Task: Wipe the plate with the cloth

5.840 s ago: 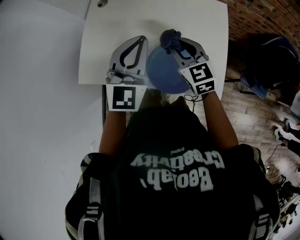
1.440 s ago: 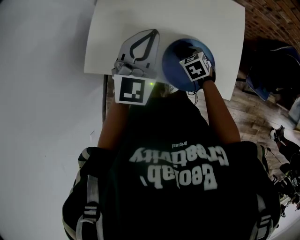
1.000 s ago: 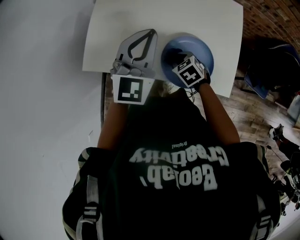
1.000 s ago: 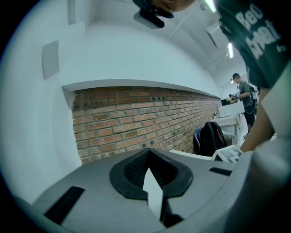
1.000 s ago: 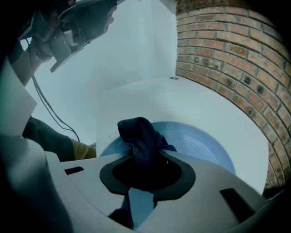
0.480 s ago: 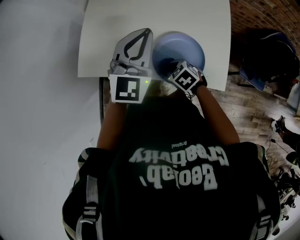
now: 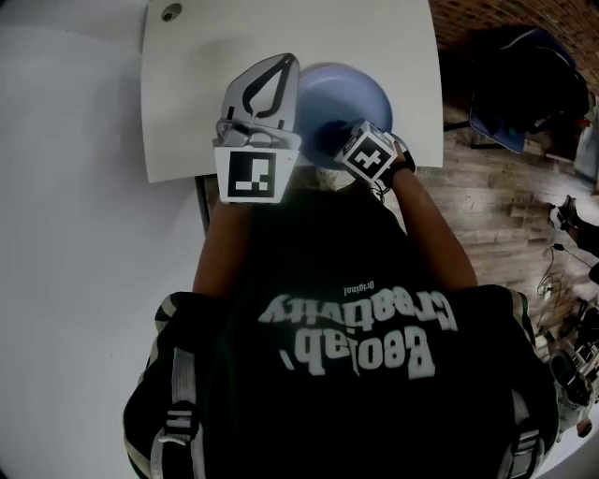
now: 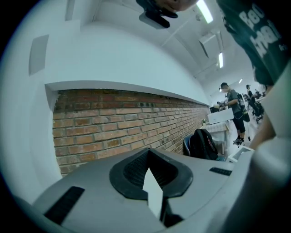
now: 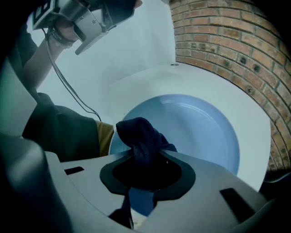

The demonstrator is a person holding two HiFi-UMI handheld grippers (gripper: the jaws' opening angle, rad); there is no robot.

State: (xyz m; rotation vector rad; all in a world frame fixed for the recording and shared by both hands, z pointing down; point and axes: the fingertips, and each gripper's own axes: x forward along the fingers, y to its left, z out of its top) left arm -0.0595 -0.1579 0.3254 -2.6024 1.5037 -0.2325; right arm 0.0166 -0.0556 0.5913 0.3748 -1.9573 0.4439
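White table (image 7: pixel 187 94), blue plate (image 9: pixel 200 132), right tongs (image 9: pixel 148 158) clamping dark cloth (image 9: pixel 141 134)

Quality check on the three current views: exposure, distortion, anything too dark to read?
Head view: the white table runs bright, the person's shirt is nearly black, the plate is readable. Left gripper view: heavy fisheye, black corners, brick wall courses bowed, ceiling lights blown out. Right gripper view: similar vignetting; the cloth in the right gripper is dark with little texture.
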